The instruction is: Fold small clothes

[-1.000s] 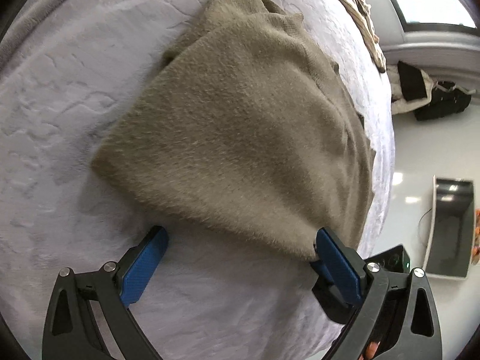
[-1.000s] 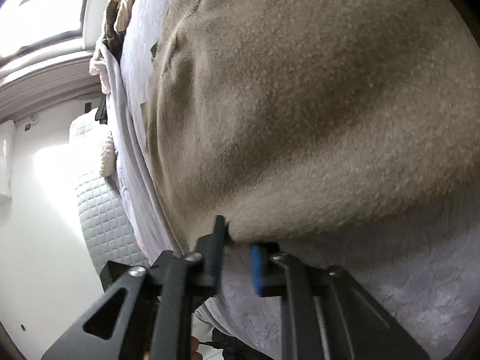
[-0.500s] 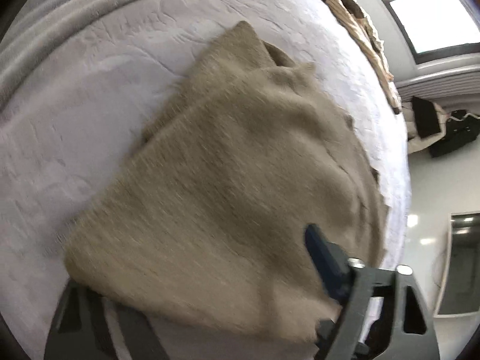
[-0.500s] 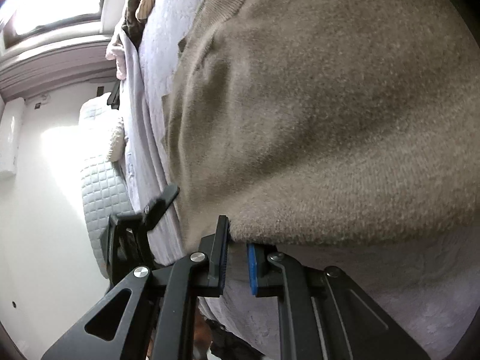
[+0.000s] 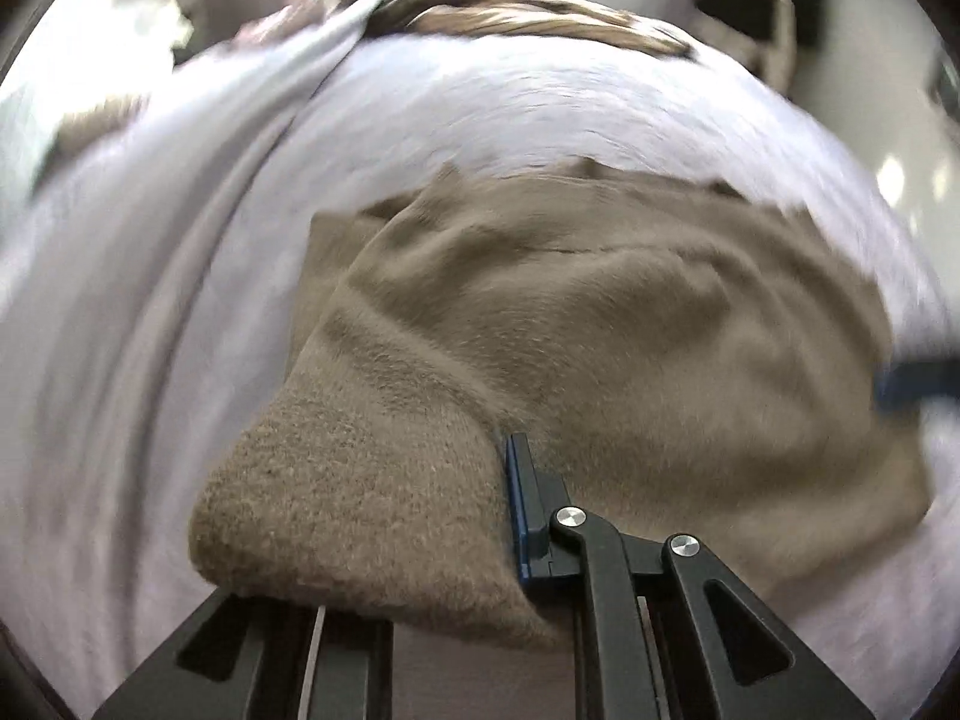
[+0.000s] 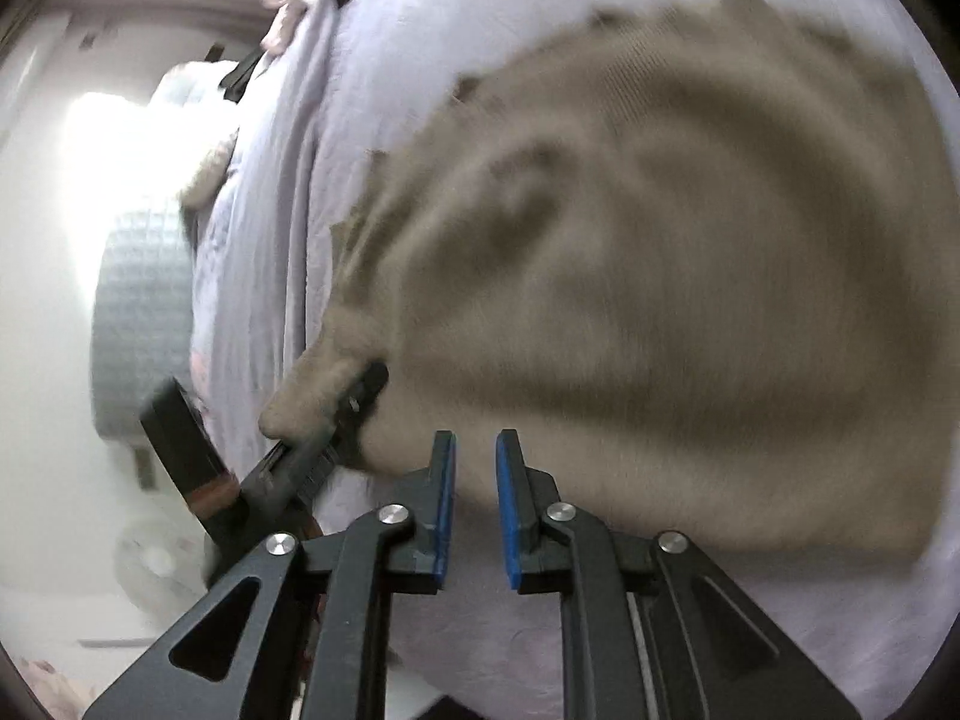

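Note:
A beige knit sweater point(image 5: 630, 324) lies folded on the white bedspread point(image 5: 150, 300). My left gripper point(image 5: 489, 480) has its jaws closing on the sweater's near corner, which is raised off the bed. One blue pad point(image 5: 521, 510) shows; the other finger is hidden under the fabric. In the right wrist view the left gripper point(image 6: 336, 420) pinches that corner at the bed's edge. My right gripper point(image 6: 475, 450) hovers before the sweater point(image 6: 690, 252) with its jaws opening and nothing between the blue pads. Both views are blurred by motion.
A heap of other clothes point(image 5: 528, 12) lies at the far end of the bed. Beside the bed stand a quilted grey seat point(image 6: 144, 312) and a small fan point(image 6: 156, 558) on the floor. The bed's edge point(image 6: 252, 276) drops away to the left of the sweater.
The left gripper closed from wide open onto the sweater's corner and lifted it while rolling. The right gripper released the hem it pinched, parted its jaws and drew up and back.

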`<action>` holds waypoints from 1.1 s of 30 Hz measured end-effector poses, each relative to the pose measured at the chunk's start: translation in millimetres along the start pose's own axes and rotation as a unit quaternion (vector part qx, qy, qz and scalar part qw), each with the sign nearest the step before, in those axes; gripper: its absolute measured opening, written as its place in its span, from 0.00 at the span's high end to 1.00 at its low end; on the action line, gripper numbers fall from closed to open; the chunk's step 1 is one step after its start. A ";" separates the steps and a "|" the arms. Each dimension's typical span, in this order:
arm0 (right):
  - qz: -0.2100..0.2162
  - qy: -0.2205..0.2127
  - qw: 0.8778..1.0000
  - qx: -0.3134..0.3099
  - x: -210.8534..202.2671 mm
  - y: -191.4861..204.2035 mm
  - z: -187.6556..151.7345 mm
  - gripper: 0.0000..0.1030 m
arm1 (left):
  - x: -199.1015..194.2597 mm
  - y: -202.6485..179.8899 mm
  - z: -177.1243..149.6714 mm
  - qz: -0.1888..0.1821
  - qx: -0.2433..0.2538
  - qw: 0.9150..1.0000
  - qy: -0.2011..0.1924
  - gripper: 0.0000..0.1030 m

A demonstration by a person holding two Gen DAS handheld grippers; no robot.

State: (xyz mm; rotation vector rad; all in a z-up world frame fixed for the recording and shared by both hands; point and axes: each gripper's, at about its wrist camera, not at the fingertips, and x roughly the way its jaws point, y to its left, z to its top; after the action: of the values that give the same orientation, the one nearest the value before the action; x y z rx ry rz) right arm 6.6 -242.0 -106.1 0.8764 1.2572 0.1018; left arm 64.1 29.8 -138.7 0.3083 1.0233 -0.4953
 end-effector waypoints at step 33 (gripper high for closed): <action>-0.263 0.251 0.871 -0.330 220.5 181.7 93.7 0.81 | -35.6 -35.9 -10.7 0.041 0.194 0.976 -0.089 0.83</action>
State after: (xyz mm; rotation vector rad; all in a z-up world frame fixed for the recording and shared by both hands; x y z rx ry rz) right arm 233.6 -52.7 -161.6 -0.1207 1.7543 0.3172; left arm 22.2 13.2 -113.5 0.6402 0.7314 -0.6363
